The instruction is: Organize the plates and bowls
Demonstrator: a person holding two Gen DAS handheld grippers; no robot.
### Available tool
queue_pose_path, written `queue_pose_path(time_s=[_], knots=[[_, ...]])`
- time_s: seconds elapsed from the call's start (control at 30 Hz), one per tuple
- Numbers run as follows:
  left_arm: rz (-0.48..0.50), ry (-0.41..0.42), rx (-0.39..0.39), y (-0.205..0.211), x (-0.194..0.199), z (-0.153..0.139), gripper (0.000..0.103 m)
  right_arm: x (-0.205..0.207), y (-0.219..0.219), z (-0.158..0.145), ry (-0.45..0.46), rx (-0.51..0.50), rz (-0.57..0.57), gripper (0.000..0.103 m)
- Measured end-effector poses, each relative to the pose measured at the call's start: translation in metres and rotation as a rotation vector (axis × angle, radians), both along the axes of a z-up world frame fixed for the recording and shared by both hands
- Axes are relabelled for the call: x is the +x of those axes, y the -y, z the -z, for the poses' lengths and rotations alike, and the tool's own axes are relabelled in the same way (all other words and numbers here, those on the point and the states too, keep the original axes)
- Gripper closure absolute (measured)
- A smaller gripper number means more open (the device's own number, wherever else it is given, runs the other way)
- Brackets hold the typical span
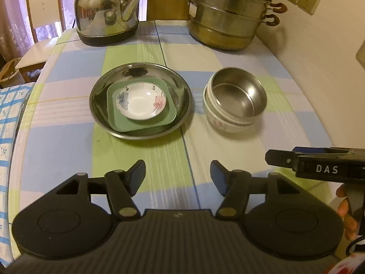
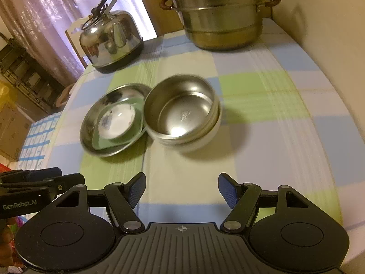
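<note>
A steel plate (image 1: 178, 96) lies mid-table with a green square plate (image 1: 114, 118) in it and a small white flowered dish (image 1: 141, 102) on top. To its right a steel bowl (image 1: 237, 96) sits nested in a white ceramic bowl (image 1: 223, 123). My left gripper (image 1: 178, 178) hangs open and empty well in front of the plate stack. In the right wrist view the steel bowl (image 2: 182, 111) and the plate stack (image 2: 91, 127) lie ahead of my right gripper (image 2: 181, 190), which is open and empty. The right gripper's side (image 1: 319, 166) shows at the left wrist view's right edge.
A steel kettle (image 1: 107, 16) stands at the back left of the checked tablecloth (image 1: 68, 137), a stacked steel steamer pot (image 1: 230, 16) at the back right. A wall (image 1: 319, 68) borders the table on the right. A white chair (image 1: 43, 11) stands behind the table's left.
</note>
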State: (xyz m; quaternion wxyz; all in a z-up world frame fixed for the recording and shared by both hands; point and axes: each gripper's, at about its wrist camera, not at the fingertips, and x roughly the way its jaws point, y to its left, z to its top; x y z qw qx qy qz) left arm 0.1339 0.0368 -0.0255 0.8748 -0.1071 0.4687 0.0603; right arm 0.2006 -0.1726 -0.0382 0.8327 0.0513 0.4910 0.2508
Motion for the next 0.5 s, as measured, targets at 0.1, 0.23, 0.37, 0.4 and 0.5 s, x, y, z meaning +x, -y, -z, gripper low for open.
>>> queue_pose_path(time_s=[0.1,0.23,0.37,0.4,0.5], knots=[[0.018,0.000,-0.001,-0.006,-0.015,-0.001,0.043,-0.020,-0.007,-0.001,0.001,-0.002,0.016,0.033],[0.033,-0.002,-0.001,-0.013,-0.030,0.000,0.043,-0.042,-0.015,-0.002,0.009,-0.008,0.031,0.033],[0.046,0.005,-0.003,-0.017,-0.044,0.000,0.043,-0.060,-0.021,-0.003,0.009,-0.011,0.041,0.033],[0.050,0.007,-0.003,-0.018,-0.046,0.000,0.043,-0.064,-0.023,-0.002,0.010,-0.013,0.042,0.033],[0.058,0.012,-0.004,-0.020,-0.053,0.000,0.043,-0.073,-0.027,-0.002,0.009,-0.017,0.046,0.033]])
